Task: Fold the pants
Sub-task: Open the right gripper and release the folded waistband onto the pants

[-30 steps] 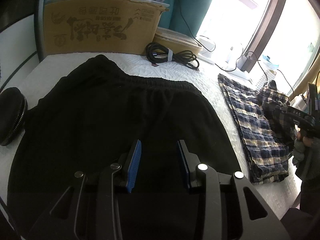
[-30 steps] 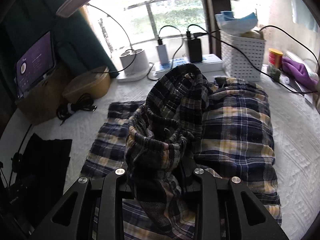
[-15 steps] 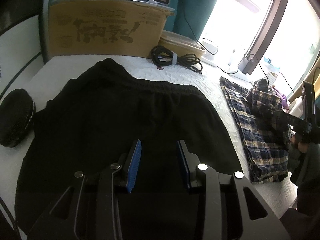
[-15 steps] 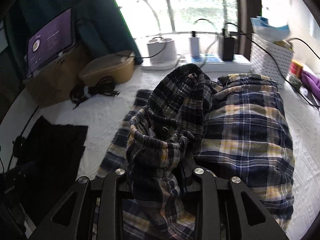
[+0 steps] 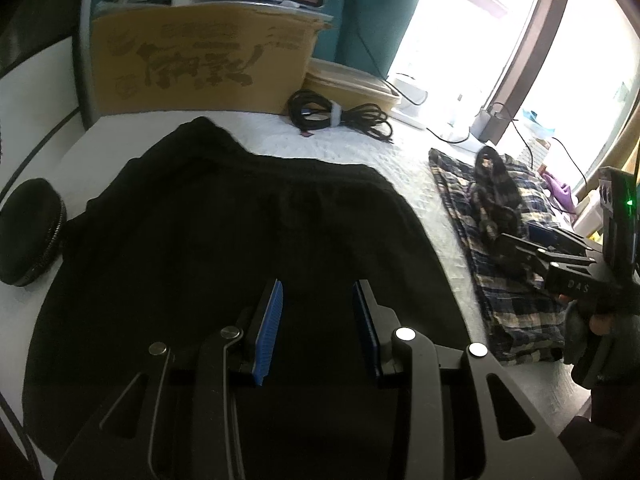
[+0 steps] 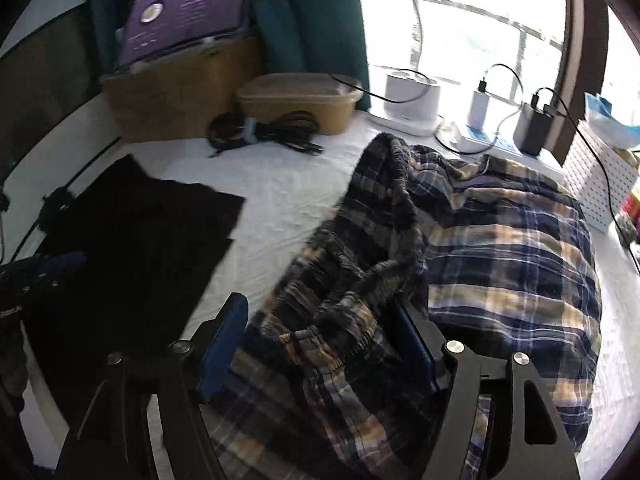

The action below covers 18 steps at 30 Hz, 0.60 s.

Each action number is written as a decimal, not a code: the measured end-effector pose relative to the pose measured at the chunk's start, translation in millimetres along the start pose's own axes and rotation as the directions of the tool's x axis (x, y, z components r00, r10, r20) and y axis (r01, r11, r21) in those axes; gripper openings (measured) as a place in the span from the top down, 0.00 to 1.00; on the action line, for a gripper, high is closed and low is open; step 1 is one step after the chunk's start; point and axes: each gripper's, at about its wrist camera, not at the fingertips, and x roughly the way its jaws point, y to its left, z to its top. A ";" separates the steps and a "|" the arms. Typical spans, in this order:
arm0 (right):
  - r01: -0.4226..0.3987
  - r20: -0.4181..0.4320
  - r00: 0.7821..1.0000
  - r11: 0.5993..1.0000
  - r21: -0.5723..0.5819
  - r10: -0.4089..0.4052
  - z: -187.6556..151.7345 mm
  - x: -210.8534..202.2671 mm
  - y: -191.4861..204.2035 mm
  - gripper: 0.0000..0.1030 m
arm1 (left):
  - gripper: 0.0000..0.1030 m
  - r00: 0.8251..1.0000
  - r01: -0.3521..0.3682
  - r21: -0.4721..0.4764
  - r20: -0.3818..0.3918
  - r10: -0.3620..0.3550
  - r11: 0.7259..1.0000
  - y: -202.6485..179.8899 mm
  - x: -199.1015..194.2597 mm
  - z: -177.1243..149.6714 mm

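White quilted bedding by a bright window is spread with two garments. Black pants are laid flat beneath the left gripper, whose blue pads stand apart, gripping nothing. Plaid pants lie heaped alongside; the right gripper has just been opening, its jaws wide apart, with the bunched waistband lying loose between them.

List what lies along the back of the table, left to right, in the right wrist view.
Cardboard box with the tablet on it → coiled black cable → tan lidded container → white lamp base → white charger → dark charger → white basket.
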 end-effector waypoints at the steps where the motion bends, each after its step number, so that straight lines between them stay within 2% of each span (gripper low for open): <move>1: -0.014 0.009 1.000 1.000 -0.002 0.014 -0.9 -4.5 -1.3 0.28 | 0.65 1.000 0.003 0.005 0.001 -0.003 1.000 -4.1 -0.5 0.3; 7: -0.052 0.064 0.997 0.998 0.032 0.050 -5.1 -33.8 -21.6 0.28 | 0.65 1.000 0.006 0.049 -0.008 -0.006 0.999 -33.3 1.7 2.1; 18: 0.018 0.121 0.992 0.986 0.164 -0.039 -34.2 -79.7 -100.2 0.28 | 0.65 0.999 0.032 0.139 -0.037 -0.027 0.990 -99.4 16.8 11.3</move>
